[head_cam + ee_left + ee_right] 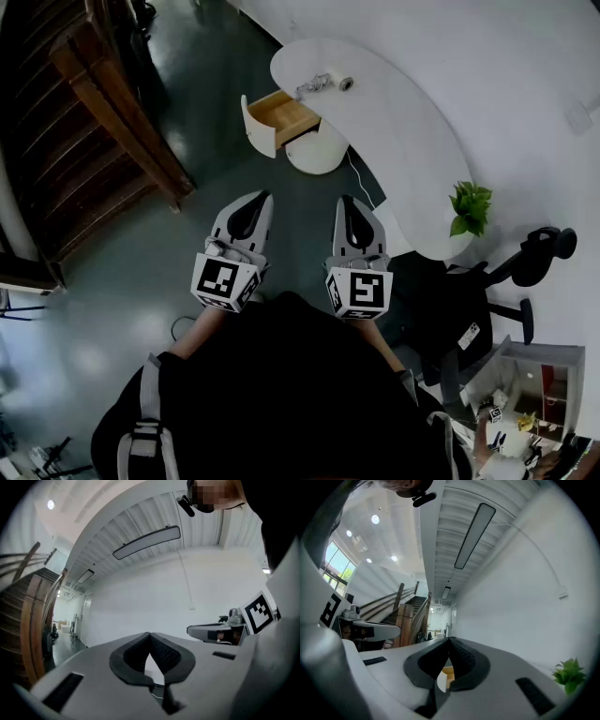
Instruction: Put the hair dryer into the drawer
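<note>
The hair dryer [317, 84] lies on the white worktop [398, 131], up at its far rounded end and close to the edge, with its cord bunched beside it. Just under that edge the drawer [284, 116] stands pulled out. Its wooden inside is bare and its white front faces the left of the head view. Dryer and drawer are near each other, with only the worktop's lip between them. A thin cable [357, 180] drops from the worktop's near edge, beside the round white base [319, 152].

Between you and the drawer there's a wide run of dark, glossy floor [202, 234]. The wooden staircase [112, 122] bounds it on your left. The long curved edge of the worktop bounds it on your right, with a potted plant [470, 208] at its near end and a black chair [487, 300] further to your right.

You're holding both tools level, side by side and not touching, pointing toward the drawer and well apart from it. Your left hand-held gripper [263, 199] has its jaws closed tip to tip with nothing in them. Your right hand-held gripper [348, 202] is the same, tips together and empty. In the right gripper view, the drawer's wood shows through the gap below those tips.
</note>
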{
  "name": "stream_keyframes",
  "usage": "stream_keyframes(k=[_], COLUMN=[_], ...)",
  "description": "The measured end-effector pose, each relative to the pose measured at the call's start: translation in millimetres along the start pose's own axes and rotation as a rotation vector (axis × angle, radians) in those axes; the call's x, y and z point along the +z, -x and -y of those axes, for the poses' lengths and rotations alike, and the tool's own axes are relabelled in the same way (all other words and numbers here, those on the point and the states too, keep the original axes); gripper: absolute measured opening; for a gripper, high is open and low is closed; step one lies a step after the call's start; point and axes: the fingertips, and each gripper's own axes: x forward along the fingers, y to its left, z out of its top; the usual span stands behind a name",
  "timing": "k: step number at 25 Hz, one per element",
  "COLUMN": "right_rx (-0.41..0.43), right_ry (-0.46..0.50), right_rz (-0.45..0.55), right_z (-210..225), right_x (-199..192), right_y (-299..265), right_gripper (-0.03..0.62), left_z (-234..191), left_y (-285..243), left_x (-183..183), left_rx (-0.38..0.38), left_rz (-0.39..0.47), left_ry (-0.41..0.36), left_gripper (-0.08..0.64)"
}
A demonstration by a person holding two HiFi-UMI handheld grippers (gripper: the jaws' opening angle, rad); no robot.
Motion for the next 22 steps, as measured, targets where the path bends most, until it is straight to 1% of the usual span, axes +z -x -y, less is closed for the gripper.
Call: stream_keyframes(k=[6, 10, 14, 18, 22], right_rx=[0.015, 0.038, 0.048, 0.052, 0.053], right_ry=[-0.011, -0.035, -0.040, -0.041, -0.040], right_rz=[-0.001, -0.003, -0.013, -0.024, -0.040], right_z=[13, 17, 20, 24, 27], right_x=[-4, -9, -16, -21, -28], right_y=[-4, -6, -11, -23, -43], right_gripper=[0.023, 0.023, 0.023, 0.023, 0.023], left_z=[5, 7, 6, -3, -20], left_y=[-13, -18, -28, -43, -64], left_x=[-3, -8, -15, -18, -24], left_rx=[0.018, 0.027, 0.016, 0.012, 0.001], left_rz=[0.002, -0.009, -0.028, -0.035, -0.043], left_ry=[0.001, 0.000, 0.003, -0.022, -0.015], left_gripper=[0.008, 0.008, 0.008, 0.009, 0.016])
